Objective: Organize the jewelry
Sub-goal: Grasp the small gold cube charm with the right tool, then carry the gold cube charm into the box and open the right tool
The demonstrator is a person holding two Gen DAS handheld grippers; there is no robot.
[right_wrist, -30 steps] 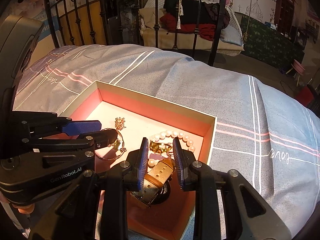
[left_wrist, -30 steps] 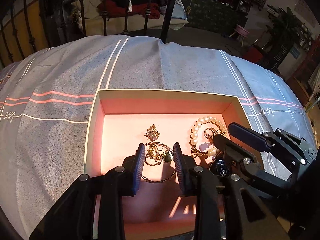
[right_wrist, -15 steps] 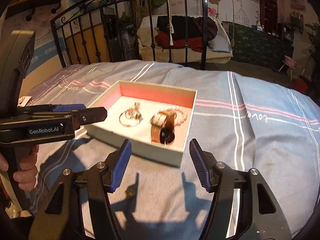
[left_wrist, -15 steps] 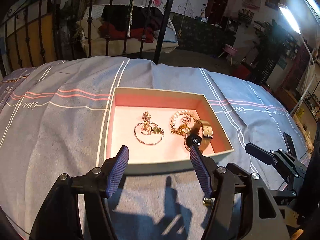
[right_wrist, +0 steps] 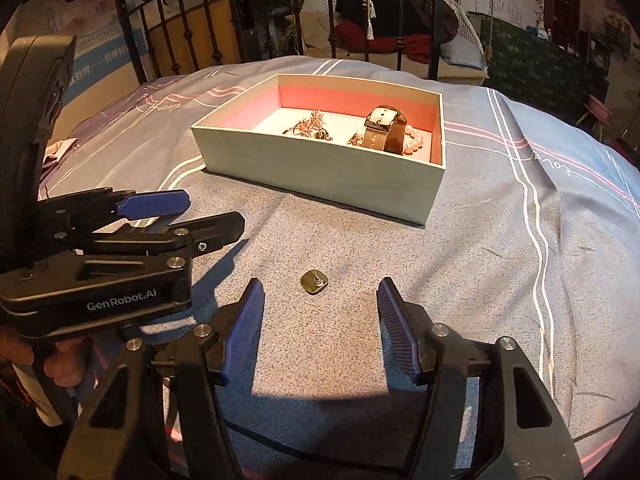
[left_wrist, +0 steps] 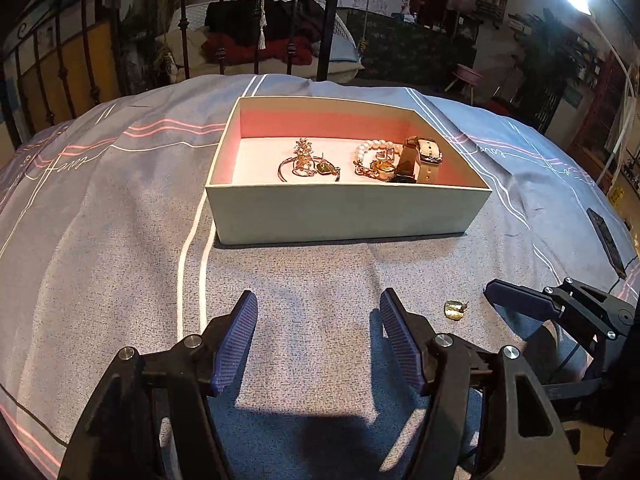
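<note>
An open cream box (left_wrist: 348, 204) with a pink lining sits on the grey striped bedspread (left_wrist: 120, 240). Inside lie a gold hoop with a brooch (left_wrist: 304, 160), a pearl bracelet (left_wrist: 370, 148) and a brown-strapped watch (left_wrist: 420, 156). In the right wrist view the box (right_wrist: 320, 168) holds the watch (right_wrist: 384, 128) on its right side. A small gold earring (right_wrist: 315, 282) lies on the bedspread in front of the box. My right gripper (right_wrist: 320, 292) hovers open over it, pads apart from it. My left gripper (left_wrist: 318, 300) is open and empty, left of the earring (left_wrist: 455, 310).
A black iron bed rail (left_wrist: 328, 20) stands behind the bed. A dark flat device (left_wrist: 606, 240) lies near the bed's right edge. A hand (right_wrist: 24, 356) holds the left gripper (right_wrist: 216, 212) close beside the right one. Bare bedspread surrounds the box.
Both grippers pulled back out of the box toward the near side and their jaws spread apart. The watch and the gold pieces stayed in the box.
</note>
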